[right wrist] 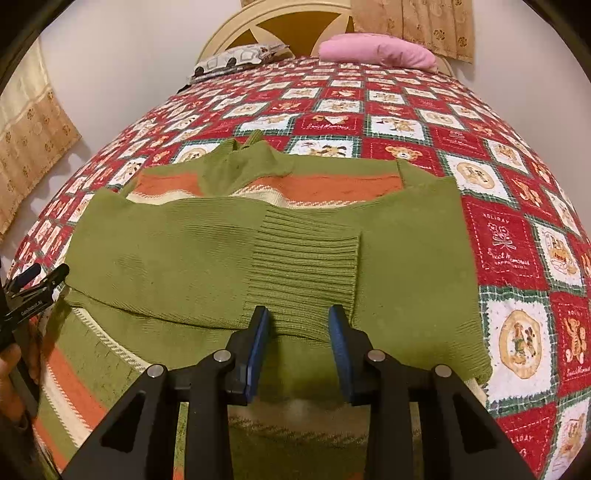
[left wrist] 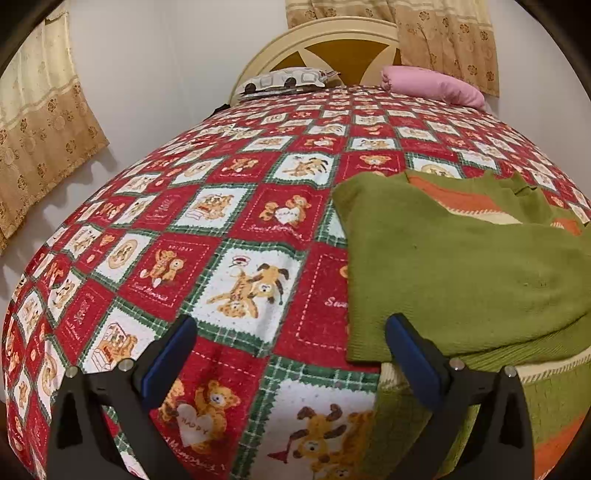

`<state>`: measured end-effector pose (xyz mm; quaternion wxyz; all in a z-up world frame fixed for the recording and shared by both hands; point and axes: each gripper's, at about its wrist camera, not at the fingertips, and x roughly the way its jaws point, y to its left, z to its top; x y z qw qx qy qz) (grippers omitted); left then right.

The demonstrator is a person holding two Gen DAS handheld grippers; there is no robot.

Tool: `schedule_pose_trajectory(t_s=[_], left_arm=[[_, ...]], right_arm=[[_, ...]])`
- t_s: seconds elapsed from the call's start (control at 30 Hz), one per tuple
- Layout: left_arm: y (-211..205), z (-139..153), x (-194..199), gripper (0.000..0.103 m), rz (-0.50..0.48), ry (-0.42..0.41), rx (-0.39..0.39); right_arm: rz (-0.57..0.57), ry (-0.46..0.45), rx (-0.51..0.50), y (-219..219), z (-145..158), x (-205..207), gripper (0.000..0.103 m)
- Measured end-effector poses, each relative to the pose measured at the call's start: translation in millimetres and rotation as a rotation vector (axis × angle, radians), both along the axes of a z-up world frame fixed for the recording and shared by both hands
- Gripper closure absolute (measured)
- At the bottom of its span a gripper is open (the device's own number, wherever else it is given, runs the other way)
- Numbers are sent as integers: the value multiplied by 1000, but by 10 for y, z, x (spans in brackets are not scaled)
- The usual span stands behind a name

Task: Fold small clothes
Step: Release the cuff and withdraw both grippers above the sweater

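Left gripper (left wrist: 291, 347) sat over the bedspread (left wrist: 236, 221) near the foot edge of the bed, jaws wide apart with nothing between them; its right finger (left wrist: 410, 354) overlapped the sweater's left edge, contact unclear. In the right wrist view the same gripper (right wrist: 35, 280) showed at the far left, just beside the sweater's left fold. Sweater (right wrist: 258, 251), green with orange and cream stripes, lay flat across the bed toward the foot edge, both sleeves folded in over the body, the ribbed cuff (right wrist: 306, 258) of one sleeve lying on top at the middle. Collar (right wrist: 243, 162) pointed toward the headboard (right wrist: 295, 22). Right gripper (right wrist: 299, 343) was at the near edge of that cuff, jaws partly apart and straddling the fabric, not closed on it. Couldn't tell whether the pads (right wrist: 256, 350) touched the cloth. Up at the head edge: patterned pillow (right wrist: 236, 61) on the left, pink pillow (right wrist: 376, 51) on the right, well apart from the sweater. Curtains (left wrist: 443, 37) hung behind the headboard and on the left wall.
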<state>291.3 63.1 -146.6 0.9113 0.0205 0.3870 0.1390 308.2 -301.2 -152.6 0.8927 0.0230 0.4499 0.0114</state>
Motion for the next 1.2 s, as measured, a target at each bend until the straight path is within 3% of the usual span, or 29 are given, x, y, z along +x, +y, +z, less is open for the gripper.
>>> schedule_pose_trajectory(t_s=[0.27, 0.57, 0.6, 0.63, 0.67, 0.73, 0.8, 1.2], left_arm=[[4, -11, 22, 0, -6, 8, -13], [10, -22, 37, 0, -23, 24, -40], [10, -14, 33, 0, -24, 26, -40], [13, 7, 35, 0, -25, 36, -47], [12, 40, 25, 0, -27, 56, -65], [14, 73, -1, 0, -56, 90, -112], [-17, 96, -59, 0, -86, 113, -151], [-175, 149, -594, 0, -201, 128, -144]], right_arm=[[-49, -22, -58, 74, -8, 70, 69], [-52, -18, -39, 55, 3, 49, 66], [-54, -7, -49, 69, 30, 47, 59], [-70, 0, -51, 66, 50, 34, 45], [-84, 3, -42, 51, 56, 18, 40], [-94, -20, 5, 19, 88, -66, 39], [-97, -51, -25, 53, 141, -161, 39], [-9, -32, -60, 266, 360, -882, 39]])
